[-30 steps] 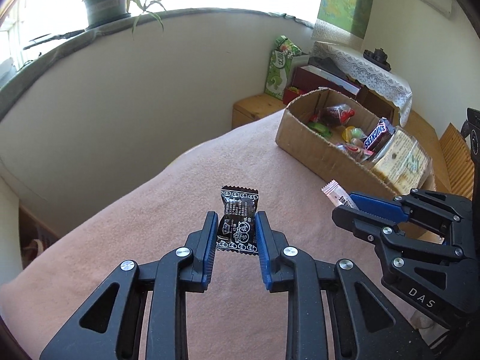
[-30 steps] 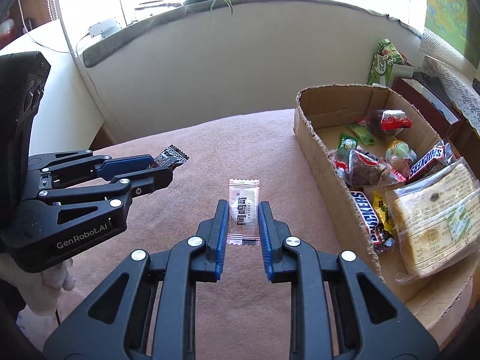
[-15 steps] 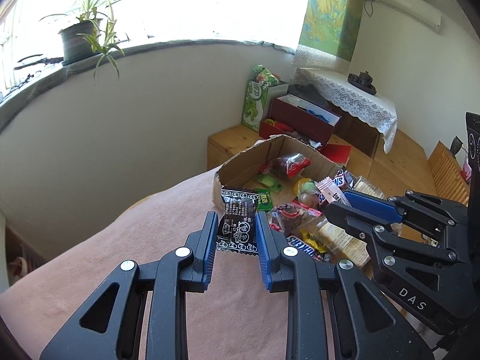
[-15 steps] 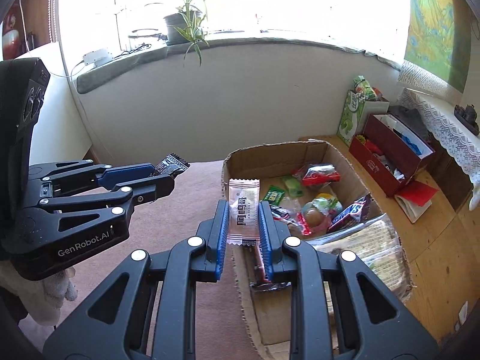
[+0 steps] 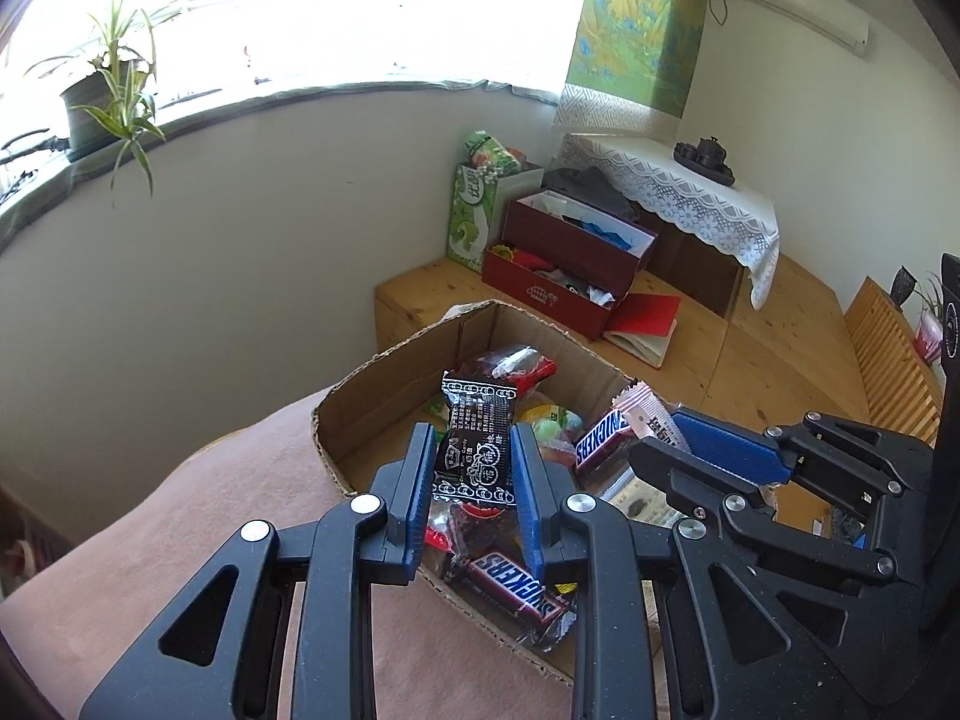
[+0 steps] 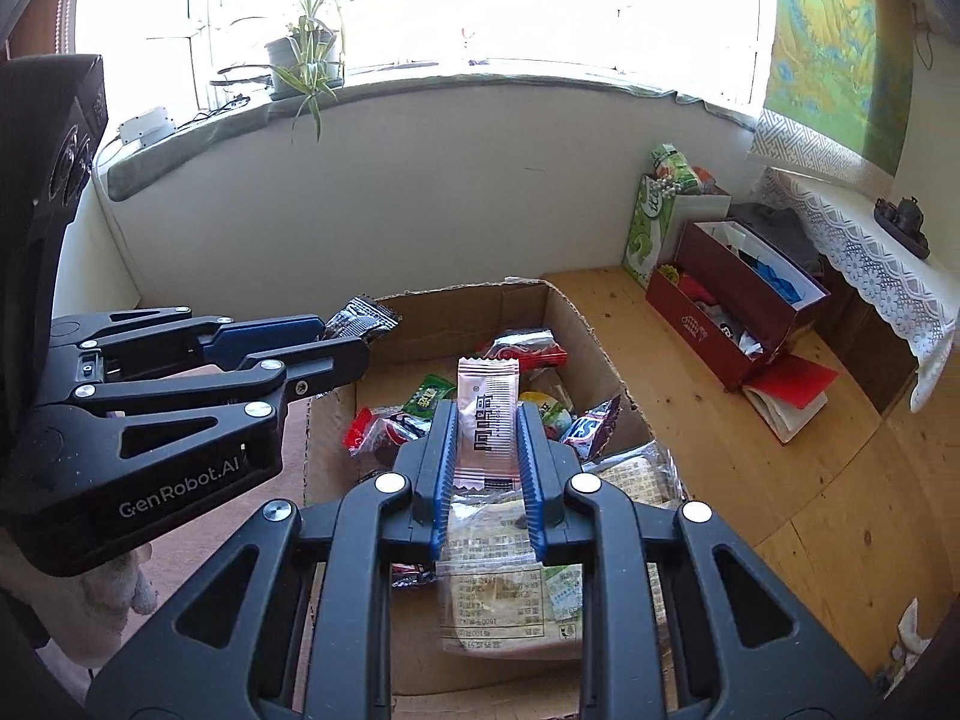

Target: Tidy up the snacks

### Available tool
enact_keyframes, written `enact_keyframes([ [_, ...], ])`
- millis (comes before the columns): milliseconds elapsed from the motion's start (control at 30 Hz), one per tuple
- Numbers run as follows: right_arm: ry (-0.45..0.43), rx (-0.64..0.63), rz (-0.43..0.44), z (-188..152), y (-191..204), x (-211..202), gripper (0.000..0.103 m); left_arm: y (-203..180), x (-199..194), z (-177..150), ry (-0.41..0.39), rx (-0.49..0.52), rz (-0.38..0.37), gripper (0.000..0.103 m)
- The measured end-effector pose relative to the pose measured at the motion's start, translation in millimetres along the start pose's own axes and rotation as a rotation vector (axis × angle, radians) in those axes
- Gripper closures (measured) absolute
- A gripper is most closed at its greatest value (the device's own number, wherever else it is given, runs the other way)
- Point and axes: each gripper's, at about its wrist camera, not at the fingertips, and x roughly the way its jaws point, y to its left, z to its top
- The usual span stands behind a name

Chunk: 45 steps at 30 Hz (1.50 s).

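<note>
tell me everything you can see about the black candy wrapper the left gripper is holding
The small black crinkly plastic candy wrapper has white printed patterns and characters and serrated, crimped ends. It stands upright, pinched at its sides between the blue pads of the left gripper, its top end sticking up past the fingertips. It hangs in the air above the open brown cardboard box of snacks, touching nothing but the pads. In the right wrist view it pokes out beyond the gripper's tips.

The left gripper (image 5: pixel 472 462) has its fingers (image 5: pixel 418 468) pressed in from both sides. The right gripper (image 6: pixel 487 441) is likewise clamped, level just beside the left.
</note>
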Motion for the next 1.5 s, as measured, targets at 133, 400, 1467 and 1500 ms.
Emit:
enact_keyframes([
  [133,-0.002,0.002,-0.003,0,-5,-2,0.082,-6,2,4,0.001,0.009,0.003,0.080],
  [400,-0.019,-0.002,-0.028,-1,-9,-9,0.082,-7,6,10,-0.001,-0.005,0.030,0.078],
  [1467,-0.136,-0.006,-0.094,-11,2,-84,0.020,-14,-78,-18,-0.101,-0.037,0.157,0.038],
  [1500,-0.137,-0.004,-0.095,-12,2,-87,0.020,-15,-84,-22,-0.108,-0.043,0.159,0.038],
])
